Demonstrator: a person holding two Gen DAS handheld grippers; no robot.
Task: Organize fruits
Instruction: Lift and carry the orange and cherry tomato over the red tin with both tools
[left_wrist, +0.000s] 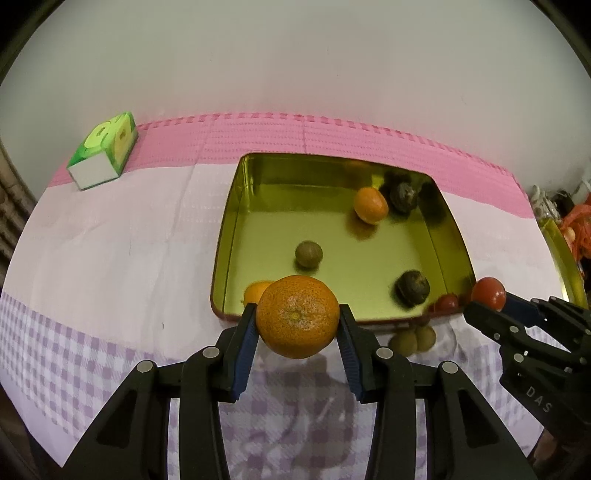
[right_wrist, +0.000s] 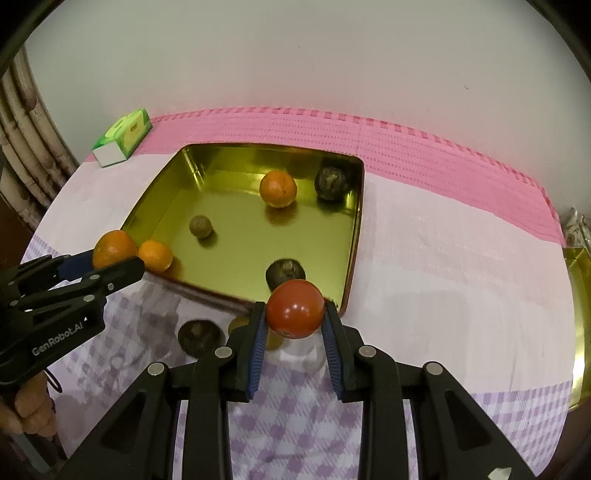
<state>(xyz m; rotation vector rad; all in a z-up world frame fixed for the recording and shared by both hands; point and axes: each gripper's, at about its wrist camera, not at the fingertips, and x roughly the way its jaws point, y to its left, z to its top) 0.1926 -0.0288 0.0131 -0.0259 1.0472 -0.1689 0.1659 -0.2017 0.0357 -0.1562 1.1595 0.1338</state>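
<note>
Partly sorted: five fruits already in the gold tray (left_wrist: 229, 236). Left tongs (left_wrist: 297, 325) clamped on an orange (left_wrist: 297, 316), right tongs (right_wrist: 295, 321) on a tomato (right_wrist: 295, 308), both near the tray's near rim. Small brown fruits (left_wrist: 413, 339) left on the tabletop (left_wrist: 110, 258).

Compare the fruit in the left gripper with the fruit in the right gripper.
The left gripper holds a dimpled, matte orange mandarin; the right gripper holds a smooth, glossy red tomato. The mandarin spreads its jaws wider. Both are round, clamped between blue pads, above the checked cloth.
</note>
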